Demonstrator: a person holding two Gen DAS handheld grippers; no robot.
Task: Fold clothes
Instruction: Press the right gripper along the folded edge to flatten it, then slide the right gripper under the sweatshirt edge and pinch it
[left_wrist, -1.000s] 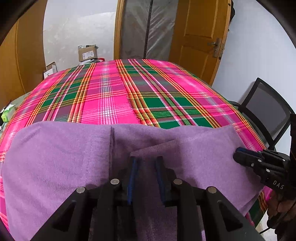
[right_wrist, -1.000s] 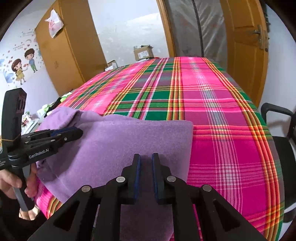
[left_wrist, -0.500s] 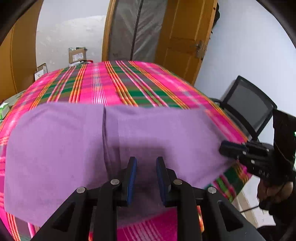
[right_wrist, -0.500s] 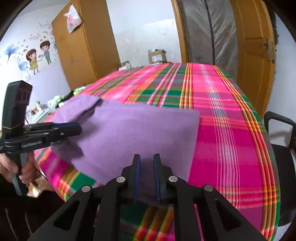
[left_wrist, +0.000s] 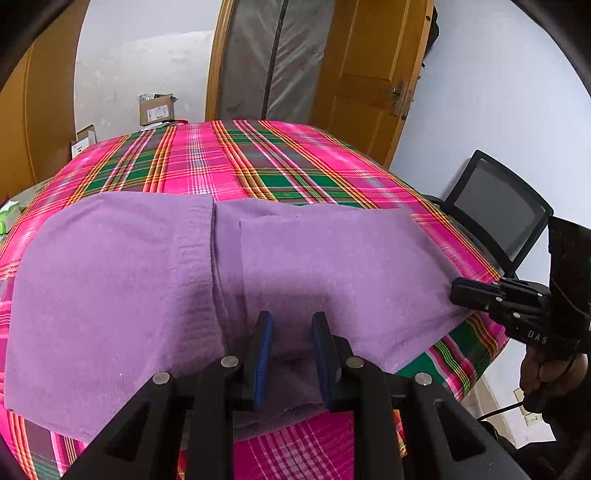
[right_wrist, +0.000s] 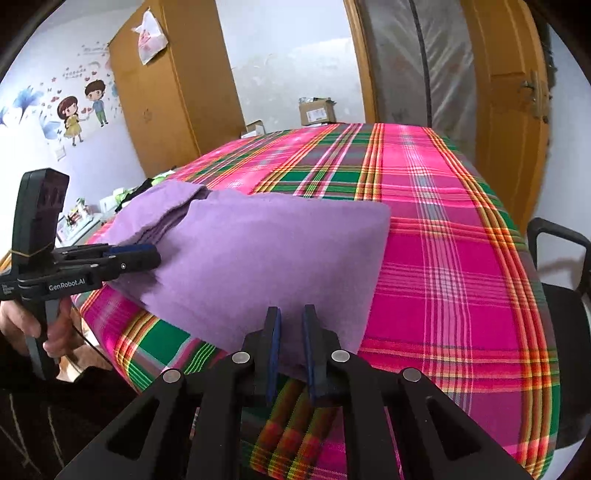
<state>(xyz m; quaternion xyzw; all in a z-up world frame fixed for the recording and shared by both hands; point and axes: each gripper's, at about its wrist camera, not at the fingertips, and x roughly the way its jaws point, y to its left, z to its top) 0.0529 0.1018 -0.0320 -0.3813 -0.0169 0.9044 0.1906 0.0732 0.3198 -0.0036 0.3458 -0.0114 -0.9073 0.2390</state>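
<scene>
A purple fleece garment (left_wrist: 122, 280) lies folded across the near end of the pink and green plaid table (left_wrist: 236, 162). My left gripper (left_wrist: 291, 325) is shut on its near edge, with cloth bunched between the blue pads. My right gripper (right_wrist: 291, 319) is shut on the garment's near right corner (right_wrist: 280, 254) at the table edge. The right gripper also shows at the right of the left wrist view (left_wrist: 461, 291), at the cloth's corner. The left gripper shows at the left of the right wrist view (right_wrist: 147, 258).
A black mesh chair (left_wrist: 495, 210) stands close to the table's right side. Cardboard boxes (left_wrist: 157, 109) sit beyond the far end, near an orange door (left_wrist: 369, 59). A wooden wardrobe (right_wrist: 173, 88) stands at the left, with cluttered items (right_wrist: 81, 218) beside the table.
Both grippers have pulled the purple garment back toward the near table edge. More plaid cloth shows beyond it, and its near edge now hangs at the table's front.
</scene>
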